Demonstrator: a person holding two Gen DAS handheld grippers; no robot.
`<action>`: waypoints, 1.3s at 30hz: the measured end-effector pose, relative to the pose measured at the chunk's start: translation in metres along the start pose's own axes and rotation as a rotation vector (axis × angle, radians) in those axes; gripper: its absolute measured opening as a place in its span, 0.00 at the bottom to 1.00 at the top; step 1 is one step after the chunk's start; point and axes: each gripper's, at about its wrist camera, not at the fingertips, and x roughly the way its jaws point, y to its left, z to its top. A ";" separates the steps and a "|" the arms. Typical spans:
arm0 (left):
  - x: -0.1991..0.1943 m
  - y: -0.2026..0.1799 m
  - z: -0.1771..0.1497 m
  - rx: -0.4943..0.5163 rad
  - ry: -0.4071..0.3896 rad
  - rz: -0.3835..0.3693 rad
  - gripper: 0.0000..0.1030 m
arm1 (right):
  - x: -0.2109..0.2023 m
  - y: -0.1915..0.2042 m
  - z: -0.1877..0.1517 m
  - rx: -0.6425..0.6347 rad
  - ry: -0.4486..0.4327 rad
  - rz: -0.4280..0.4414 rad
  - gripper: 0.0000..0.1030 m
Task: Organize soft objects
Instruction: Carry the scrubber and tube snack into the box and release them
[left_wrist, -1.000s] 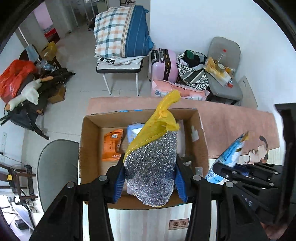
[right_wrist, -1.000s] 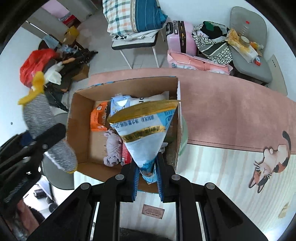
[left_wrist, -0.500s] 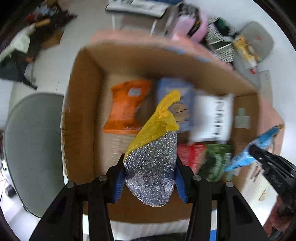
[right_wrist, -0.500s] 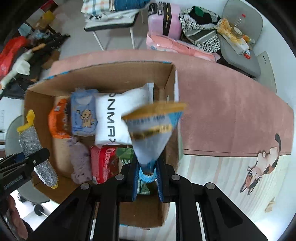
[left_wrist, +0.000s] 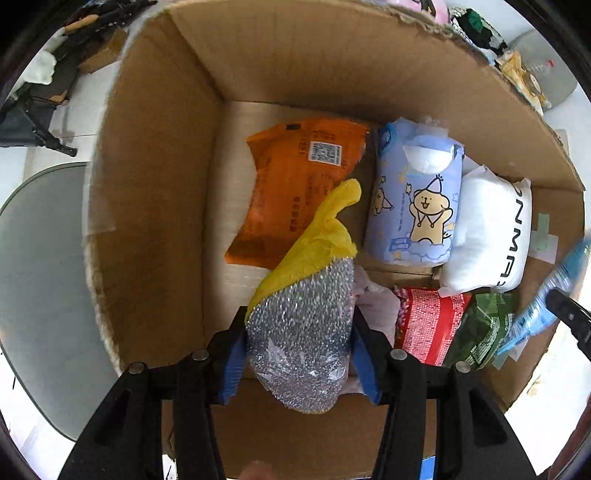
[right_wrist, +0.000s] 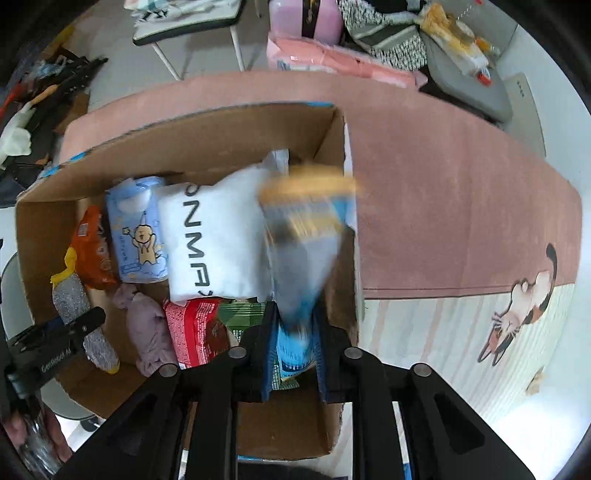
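My left gripper (left_wrist: 299, 354) is shut on a silver-and-yellow scrubbing pad (left_wrist: 303, 317), held low inside the cardboard box (left_wrist: 155, 206) near its left front; the pad also shows in the right wrist view (right_wrist: 79, 314). My right gripper (right_wrist: 295, 354) is shut on a blue-and-yellow packet (right_wrist: 303, 251), blurred, over the box's right side (right_wrist: 343, 288); the packet shows in the left wrist view (left_wrist: 546, 306). In the box lie an orange pack (left_wrist: 295, 192), a blue bear pack (left_wrist: 417, 199), a white pillow pack (left_wrist: 487, 232), a red pack (left_wrist: 424, 325), a green pack (left_wrist: 484, 332) and a lilac cloth (right_wrist: 146, 328).
The box stands on a pink mat (right_wrist: 443, 192) with a cat print (right_wrist: 517, 306). A grey chair (left_wrist: 40, 280) is left of the box. A chair (right_wrist: 184, 26), a pink suitcase (right_wrist: 303, 18) and piled clutter (right_wrist: 37, 96) are beyond.
Both grippers have dropped lower into the box with their loads. The pad now sits deep by the left wall; the packet has moved down along the right wall.
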 end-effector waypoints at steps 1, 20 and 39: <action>-0.001 0.001 0.001 -0.004 0.000 -0.006 0.48 | 0.002 0.000 0.002 0.005 0.009 -0.002 0.47; -0.046 0.006 -0.022 0.019 -0.171 0.027 0.92 | -0.013 0.038 -0.034 -0.066 -0.152 0.012 1.00; -0.145 -0.024 -0.127 0.067 -0.467 0.087 0.92 | -0.108 0.011 -0.141 -0.069 -0.378 0.133 1.00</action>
